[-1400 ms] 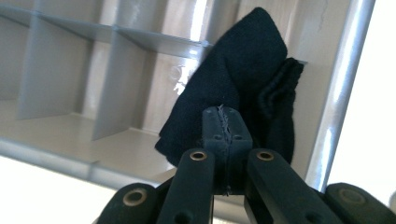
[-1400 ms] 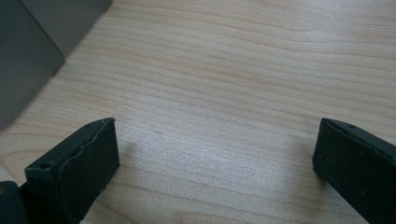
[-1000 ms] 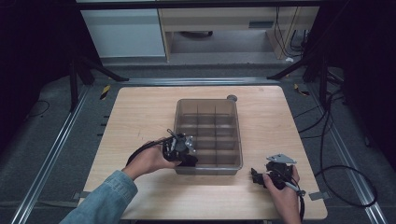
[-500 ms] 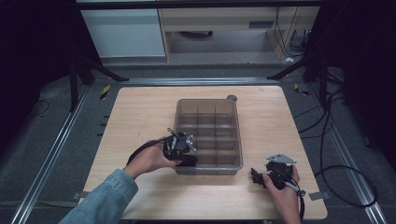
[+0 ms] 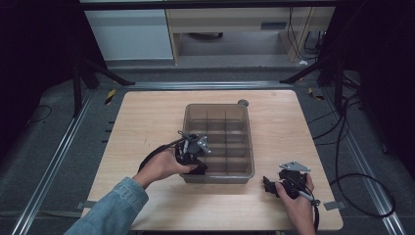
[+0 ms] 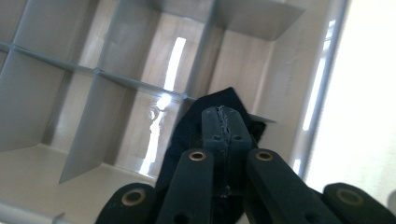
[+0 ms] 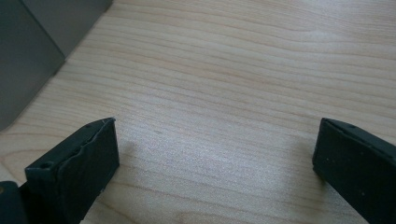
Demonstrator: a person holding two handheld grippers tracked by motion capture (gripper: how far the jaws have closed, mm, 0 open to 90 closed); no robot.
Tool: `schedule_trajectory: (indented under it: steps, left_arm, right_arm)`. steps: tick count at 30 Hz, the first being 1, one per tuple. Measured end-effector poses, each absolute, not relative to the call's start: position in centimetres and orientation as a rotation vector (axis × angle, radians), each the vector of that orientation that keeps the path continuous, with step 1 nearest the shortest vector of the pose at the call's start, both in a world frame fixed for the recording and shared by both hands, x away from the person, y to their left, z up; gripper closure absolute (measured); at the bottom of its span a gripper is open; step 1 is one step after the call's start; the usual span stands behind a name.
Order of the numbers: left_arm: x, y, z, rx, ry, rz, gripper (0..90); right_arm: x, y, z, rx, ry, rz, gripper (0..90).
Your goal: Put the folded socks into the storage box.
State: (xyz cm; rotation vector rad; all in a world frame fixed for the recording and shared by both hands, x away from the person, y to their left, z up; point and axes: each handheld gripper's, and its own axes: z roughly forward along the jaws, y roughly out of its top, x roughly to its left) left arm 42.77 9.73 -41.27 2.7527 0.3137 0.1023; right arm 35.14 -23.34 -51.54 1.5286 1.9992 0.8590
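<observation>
Wooden counter (image 5: 147, 122) holds our divided bin (image 5: 246, 147). Our left gripper (image 6: 223, 126) pinches a dark cloth (image 6: 187, 140) over the bin's 7 o'clock corner. Our right gripper (image 7: 210, 154) rests at 5 o'clock, fingers wide, holding nothing.

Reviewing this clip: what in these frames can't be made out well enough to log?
- Dark item pinched in the left gripper: the shut jaws cover most of it in the left gripper view, so its kind is unclear; in the high view the hand hides it.
- Small grey object behind the divided bin: too small in the high view.
- Right gripper: open over bare table; bin cut off by that view's left edge.
</observation>
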Motion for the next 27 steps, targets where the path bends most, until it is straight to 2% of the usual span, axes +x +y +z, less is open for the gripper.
schedule_trajectory:
  steps: [27]
  left_arm:
    - [43.3,8.6,-43.5,2.886,0.299,0.094,90.0]
  right_arm:
    - [35.1,-23.3,-51.5,1.529,1.999,0.859,0.7]
